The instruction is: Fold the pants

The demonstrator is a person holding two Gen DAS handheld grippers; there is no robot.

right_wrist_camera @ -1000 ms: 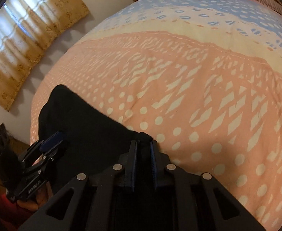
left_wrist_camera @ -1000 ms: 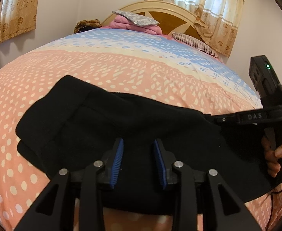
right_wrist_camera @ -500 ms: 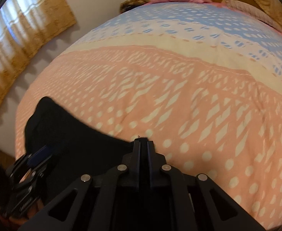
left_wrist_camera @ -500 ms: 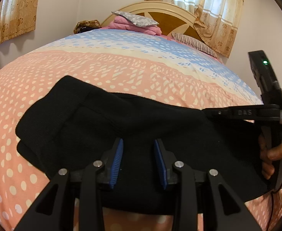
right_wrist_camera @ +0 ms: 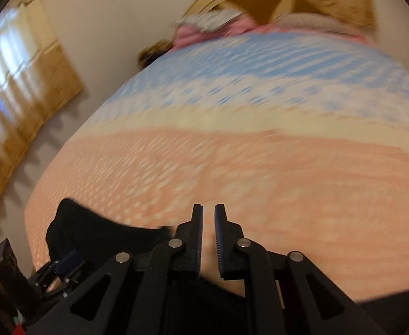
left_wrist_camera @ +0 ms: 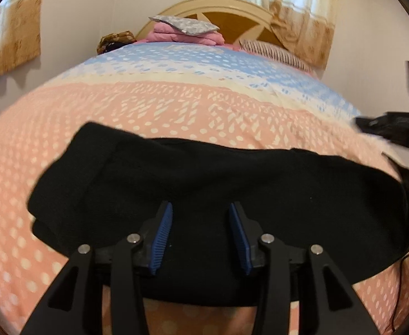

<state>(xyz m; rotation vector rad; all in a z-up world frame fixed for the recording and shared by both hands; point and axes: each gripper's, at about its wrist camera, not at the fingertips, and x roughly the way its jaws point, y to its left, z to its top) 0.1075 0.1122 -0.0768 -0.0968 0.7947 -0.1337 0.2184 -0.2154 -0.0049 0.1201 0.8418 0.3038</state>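
Left hand-held gripper is held low over the black pants with its blue pads set wide apart and nothing between them; judged to be poised there so the near edge of the cloth can be pinched or pressed flat; right hand-held gripper is seen with a narrow gap between its pads, nothing caught in it, bedspread visible through the gap; the right view is heavily blurred, so fine contact cannot be told; pants are laid across the near part of the bed, on the pink dotted zone of the bedspread, folded into a broad band with a doubled layer at the left end; the fold is judged partly done, one more fold likely needed; in the left view the right hand-held gripper is seen at the far right edge, apart from the cloth; pillows and pink bedding are stacked at the headboard, well apart from the pants, so the working area is kept free; curtains hang behind.
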